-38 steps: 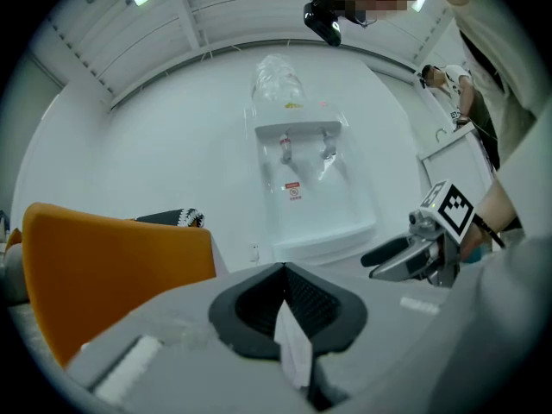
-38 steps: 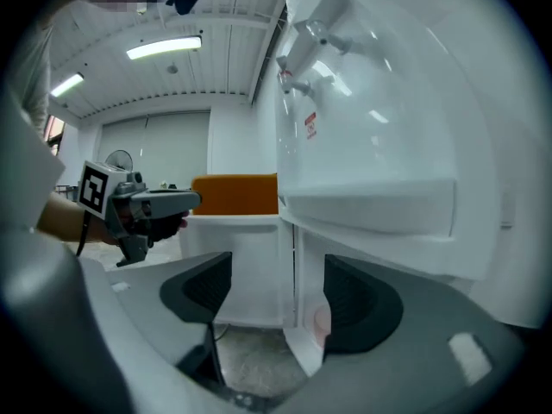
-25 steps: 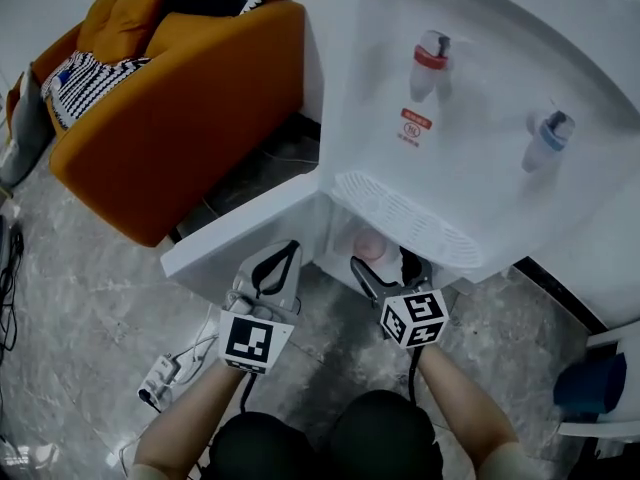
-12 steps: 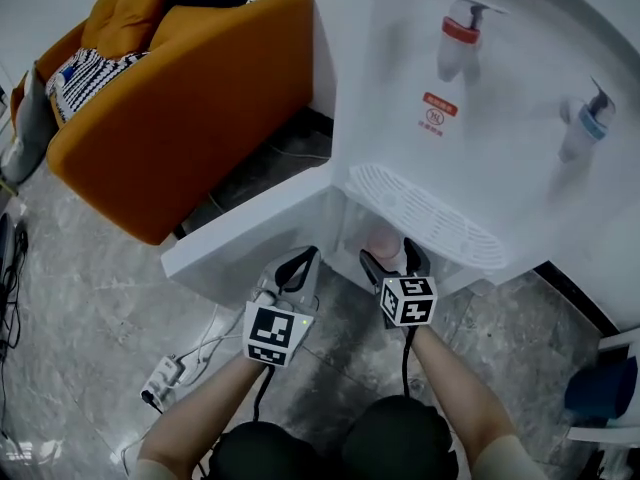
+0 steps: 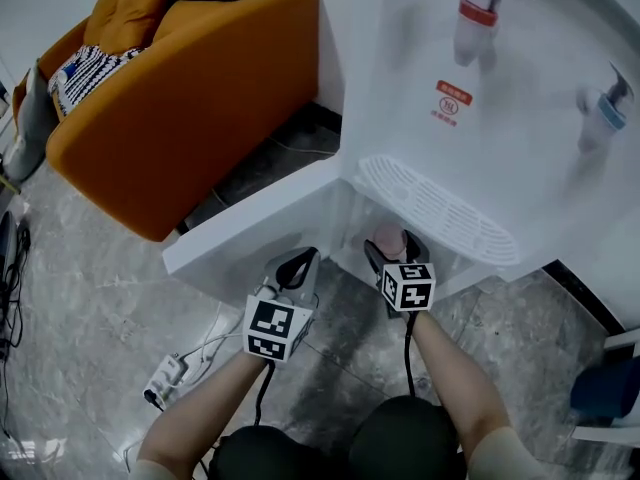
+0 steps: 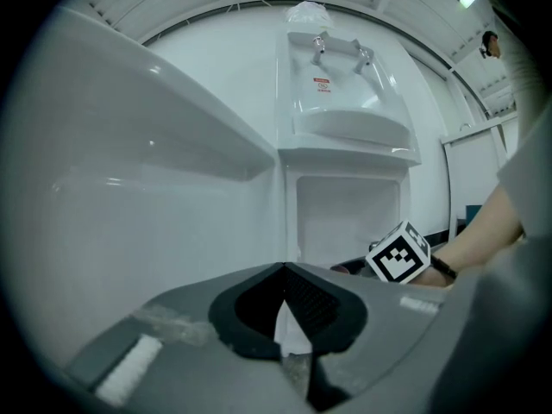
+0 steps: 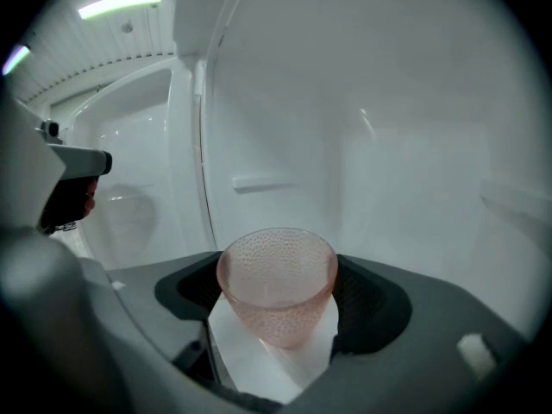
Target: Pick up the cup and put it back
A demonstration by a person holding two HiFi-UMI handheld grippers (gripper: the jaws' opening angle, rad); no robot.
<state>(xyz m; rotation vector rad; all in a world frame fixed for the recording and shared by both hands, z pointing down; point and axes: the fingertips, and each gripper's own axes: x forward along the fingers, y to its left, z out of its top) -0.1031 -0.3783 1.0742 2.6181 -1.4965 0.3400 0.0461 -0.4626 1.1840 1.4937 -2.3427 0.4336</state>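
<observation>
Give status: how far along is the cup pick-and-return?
Done: the right gripper is inside the white water dispenser's open lower compartment, with the translucent pink dimpled cup between its fingers.
In hand: those fingers are closing round the cup, which looks upright and not yet lifted. The left gripper is shut and empty, outside the compartment.
Left: clamp, lift the cup out, put it back.
</observation>
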